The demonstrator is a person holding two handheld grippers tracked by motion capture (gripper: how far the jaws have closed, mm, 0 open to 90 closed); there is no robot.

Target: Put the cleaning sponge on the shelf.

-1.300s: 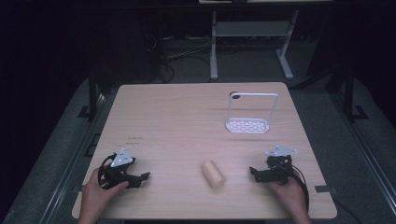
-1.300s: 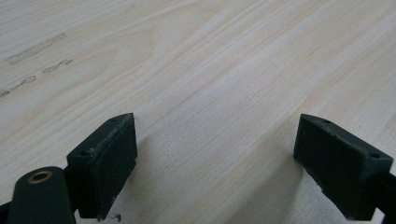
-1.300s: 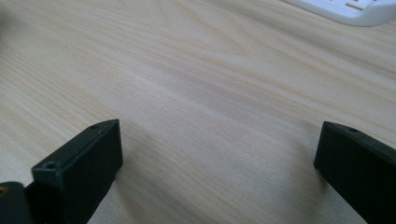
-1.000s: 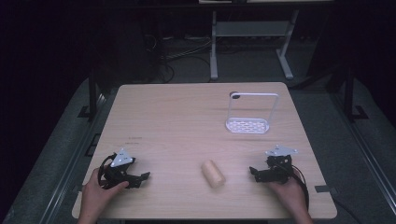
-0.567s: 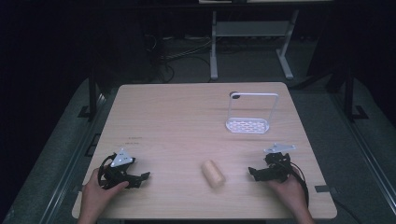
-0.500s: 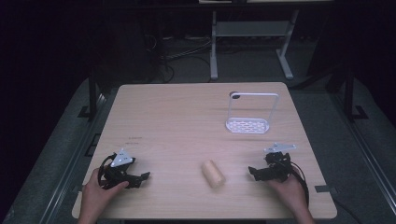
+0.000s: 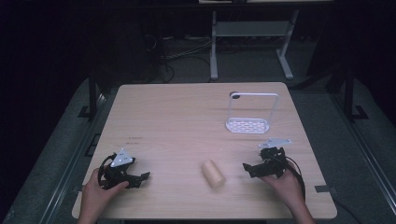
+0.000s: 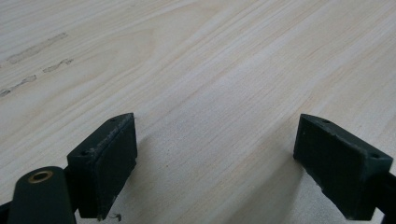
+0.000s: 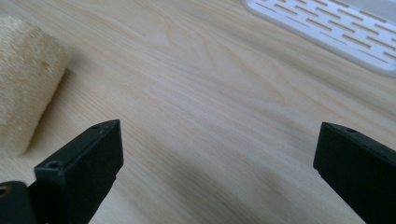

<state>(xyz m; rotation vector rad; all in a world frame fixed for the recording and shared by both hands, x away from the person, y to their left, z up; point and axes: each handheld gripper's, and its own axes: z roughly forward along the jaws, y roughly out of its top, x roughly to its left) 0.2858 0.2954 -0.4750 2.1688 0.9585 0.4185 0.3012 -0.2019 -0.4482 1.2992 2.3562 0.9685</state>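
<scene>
A tan, rough cylinder like a loofah roll [image 7: 213,173] lies on its side near the front middle of the wooden table [image 7: 187,121]; it also shows at the left edge of the right gripper view [image 9: 23,79]. My left gripper [image 7: 140,178] rests at the front left, open, with bare wood between its jaws [image 8: 215,158]. My right gripper [image 7: 249,168] sits at the front right, open [image 9: 215,158], pointing toward the roll and a short way from it. A white slotted stand with a tall loop handle [image 7: 248,123] stands behind the right gripper; its slotted base [image 9: 336,32] crosses the top right of the right gripper view.
Faint pencil marks [image 8: 32,65] streak the wood ahead of the left gripper. Beyond the far table edge are cables and a white metal frame [image 7: 252,32] on the dark floor. Wide bare wood lies between the two grippers and toward the far side.
The right gripper has shifted slightly left, toward the roll. The left gripper, the roll and the stand have not moved.
</scene>
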